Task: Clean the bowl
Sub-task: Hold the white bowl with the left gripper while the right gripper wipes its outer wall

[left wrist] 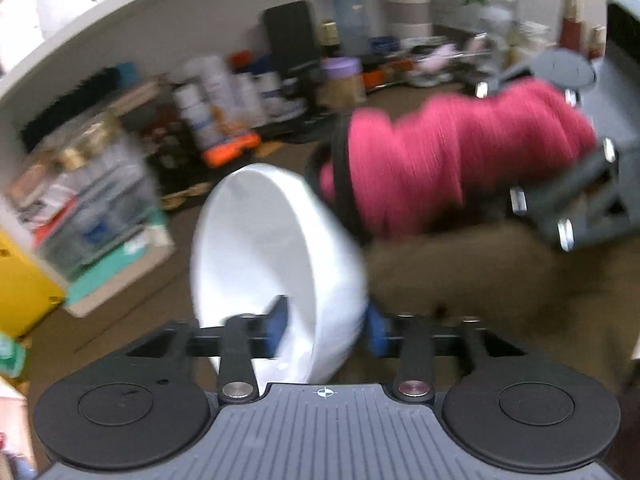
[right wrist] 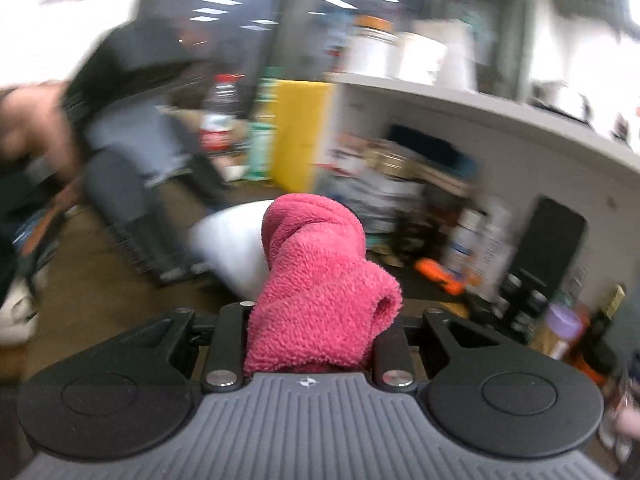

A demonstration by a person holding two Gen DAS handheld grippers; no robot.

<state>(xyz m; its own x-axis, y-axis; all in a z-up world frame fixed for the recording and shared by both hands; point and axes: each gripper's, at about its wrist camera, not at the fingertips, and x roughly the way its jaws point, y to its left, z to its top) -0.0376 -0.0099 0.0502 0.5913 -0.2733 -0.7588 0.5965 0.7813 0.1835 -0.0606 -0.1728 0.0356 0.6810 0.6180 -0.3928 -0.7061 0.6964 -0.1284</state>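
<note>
A white bowl (left wrist: 276,264) is tipped on its side and held by its rim in my left gripper (left wrist: 326,326), whose blue pads (left wrist: 376,330) clamp the wall from inside and outside. My right gripper (right wrist: 316,336) is shut on a bunched pink cloth (right wrist: 320,292). In the left wrist view the cloth (left wrist: 452,164) hangs in the air right of the bowl, close to its outer wall, with the right gripper's body (left wrist: 580,184) behind it. In the right wrist view the bowl (right wrist: 232,248) shows blurred just behind the cloth.
A brown tabletop (left wrist: 460,280) lies below. A white shelf (left wrist: 160,8) arches over cluttered bottles, jars and boxes (left wrist: 224,96) at the back. A yellow box (left wrist: 20,292) stands far left. An orange tool (left wrist: 230,152) lies behind the bowl. A person's arm (right wrist: 36,128) is at the left.
</note>
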